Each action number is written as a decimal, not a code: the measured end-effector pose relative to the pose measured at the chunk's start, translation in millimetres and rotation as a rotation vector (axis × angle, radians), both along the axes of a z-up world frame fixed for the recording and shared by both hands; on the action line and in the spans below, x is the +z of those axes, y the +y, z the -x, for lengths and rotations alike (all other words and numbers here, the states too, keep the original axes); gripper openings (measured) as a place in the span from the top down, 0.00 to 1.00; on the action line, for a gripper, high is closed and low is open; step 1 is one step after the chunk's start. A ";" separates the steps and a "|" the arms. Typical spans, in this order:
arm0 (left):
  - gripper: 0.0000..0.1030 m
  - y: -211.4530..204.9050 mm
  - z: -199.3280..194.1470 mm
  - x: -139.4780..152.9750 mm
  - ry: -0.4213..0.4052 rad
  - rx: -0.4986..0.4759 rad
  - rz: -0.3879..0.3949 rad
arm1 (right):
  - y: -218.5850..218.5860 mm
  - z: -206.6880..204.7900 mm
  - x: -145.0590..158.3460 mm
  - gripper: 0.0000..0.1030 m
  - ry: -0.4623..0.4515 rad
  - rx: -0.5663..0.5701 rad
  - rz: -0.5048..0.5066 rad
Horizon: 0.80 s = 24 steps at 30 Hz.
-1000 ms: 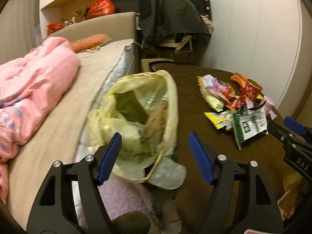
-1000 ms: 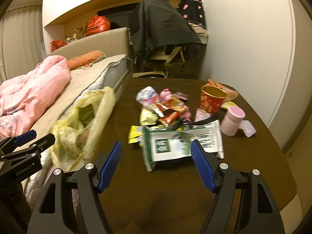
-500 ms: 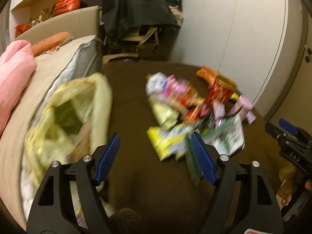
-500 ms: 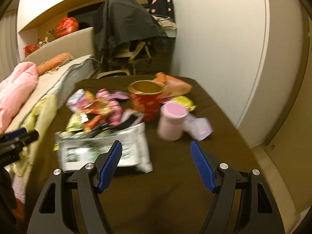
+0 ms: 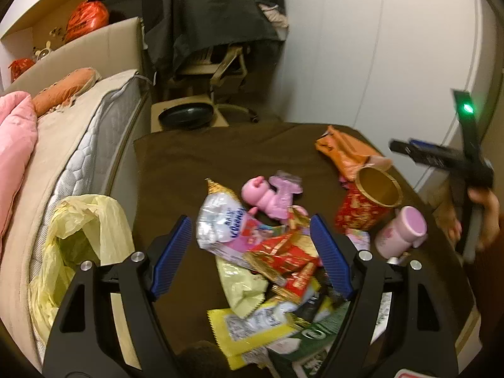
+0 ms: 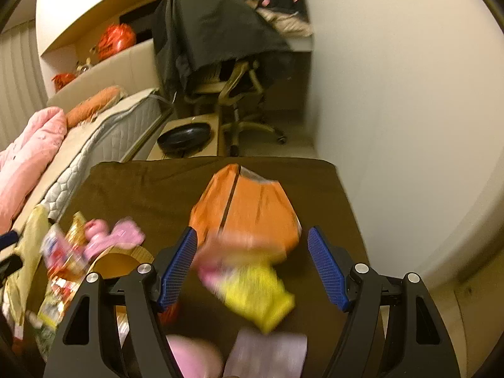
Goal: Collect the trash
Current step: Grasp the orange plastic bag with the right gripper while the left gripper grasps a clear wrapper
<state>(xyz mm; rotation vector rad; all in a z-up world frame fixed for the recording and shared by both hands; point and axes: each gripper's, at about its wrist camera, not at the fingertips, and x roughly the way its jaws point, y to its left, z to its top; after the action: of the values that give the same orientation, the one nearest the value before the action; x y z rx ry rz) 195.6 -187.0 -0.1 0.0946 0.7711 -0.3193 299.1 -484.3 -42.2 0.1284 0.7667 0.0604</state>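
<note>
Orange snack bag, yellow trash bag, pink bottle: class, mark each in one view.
orange snack bag (image 6: 252,211), right wrist view, middle of its face.
yellow trash bag (image 5: 91,220), left wrist view, upper rim.
pink bottle (image 5: 400,233), left wrist view, its side.

Left black plastic two-finger gripper (image 5: 251,260): angular triangulated frame, cut-out windows in each arm, ribbed blue rubber pads (image 5: 171,253) on inner finger faces, round silver screws at joints. Right black plastic two-finger gripper (image 6: 252,266): same build, same blue ribbed pads (image 6: 327,269), four silver screw heads. From left wrist view, right unit carries upright black bar with green light; hand (image 5: 483,217) wraps its grey handle.
</note>
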 end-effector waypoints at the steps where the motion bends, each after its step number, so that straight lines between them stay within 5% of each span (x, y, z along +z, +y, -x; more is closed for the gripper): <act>1: 0.31 2.1 -4.1 -1.2 0.009 0.012 -0.006 | -1.3 -17.8 -7.7 0.33 0.024 0.017 -0.019; 6: 0.38 23.0 -24.4 -10.3 0.063 0.082 0.004 | -9.3 -69.1 -49.4 0.33 0.151 0.044 -0.030; 11: 0.44 41.0 -32.8 -22.4 0.122 0.126 0.046 | -26.6 -73.4 -80.4 0.34 0.218 0.017 -0.105; 13: 0.44 41.7 -33.5 -26.9 0.136 0.125 0.055 | -29.8 -67.8 -81.1 0.47 0.208 0.017 -0.140; 14: 0.44 41.2 -32.8 -28.9 0.142 0.121 0.059 | -29.2 -65.3 -79.9 0.71 0.206 0.021 -0.137; 15: 0.45 40.1 -32.4 -30.3 0.145 0.118 0.061 | -26.9 -62.7 -77.8 0.84 0.214 0.021 -0.110; 24: 0.45 38.6 -20.6 -30.0 0.155 0.108 0.127 | -28.4 -4.6 -18.8 0.94 0.061 -0.008 -0.039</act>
<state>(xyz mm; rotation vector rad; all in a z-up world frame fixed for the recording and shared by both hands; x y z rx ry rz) 216.2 -148.4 -30.1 -0.0921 0.9040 -0.2741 303.7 -512.7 -61.0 0.1708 0.8261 0.0637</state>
